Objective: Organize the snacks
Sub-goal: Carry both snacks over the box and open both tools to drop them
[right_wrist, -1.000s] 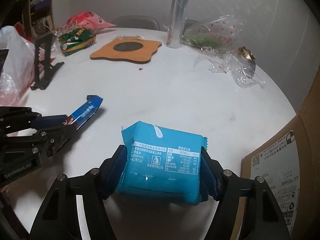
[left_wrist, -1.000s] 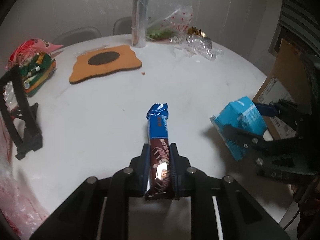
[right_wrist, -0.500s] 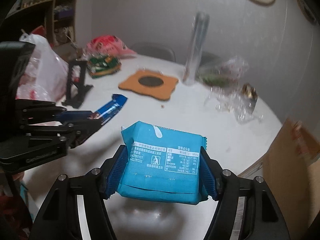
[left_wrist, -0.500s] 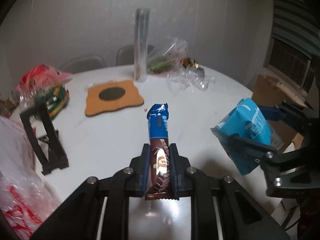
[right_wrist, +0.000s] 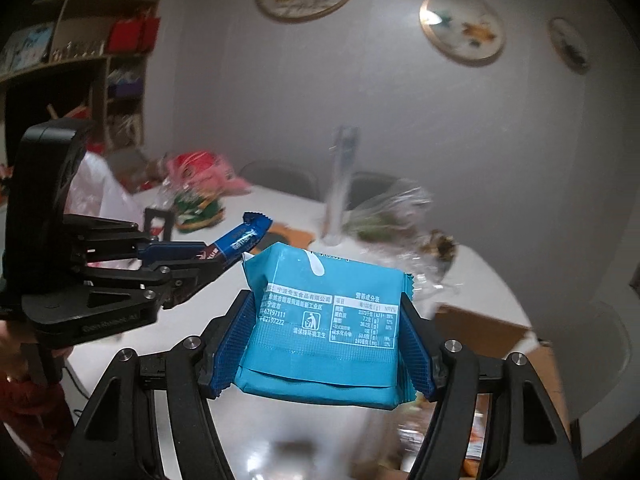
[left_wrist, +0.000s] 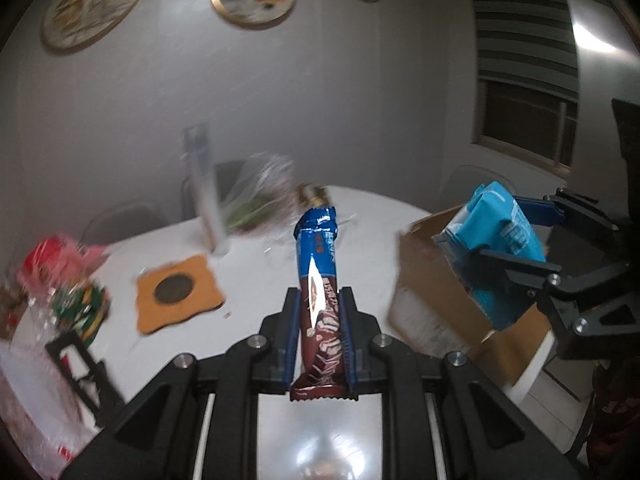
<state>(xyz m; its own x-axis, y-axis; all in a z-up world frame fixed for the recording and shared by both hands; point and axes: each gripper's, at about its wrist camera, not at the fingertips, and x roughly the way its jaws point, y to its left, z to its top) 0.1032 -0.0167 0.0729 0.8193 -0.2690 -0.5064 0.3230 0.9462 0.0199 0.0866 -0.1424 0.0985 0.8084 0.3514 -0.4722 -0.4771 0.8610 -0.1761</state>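
My left gripper (left_wrist: 319, 300) is shut on a long chocolate bar in a brown and blue wrapper (left_wrist: 318, 280), held up above the round white table (left_wrist: 256, 276). My right gripper (right_wrist: 326, 312) is shut on a light blue snack packet (right_wrist: 324, 316), also lifted off the table. In the left wrist view the right gripper (left_wrist: 516, 264) holds the blue packet (left_wrist: 500, 236) over an open cardboard box (left_wrist: 432, 292) at the table's right edge. In the right wrist view the left gripper (right_wrist: 200, 256) and the bar (right_wrist: 240, 240) are at the left.
On the table are an orange coaster (left_wrist: 178, 292), a tall silvery tube (left_wrist: 202, 188), clear plastic bags (left_wrist: 264, 196), red and green snack bags (left_wrist: 64, 280) and a black stand (left_wrist: 80, 364). A white plastic bag (left_wrist: 28, 404) sits at the near left. Shelves (right_wrist: 72, 48) line the left wall.
Both grippers rose from just above the table and tilted up with their snacks; the wall plates and window came into view. The right gripper moved over the cardboard box.
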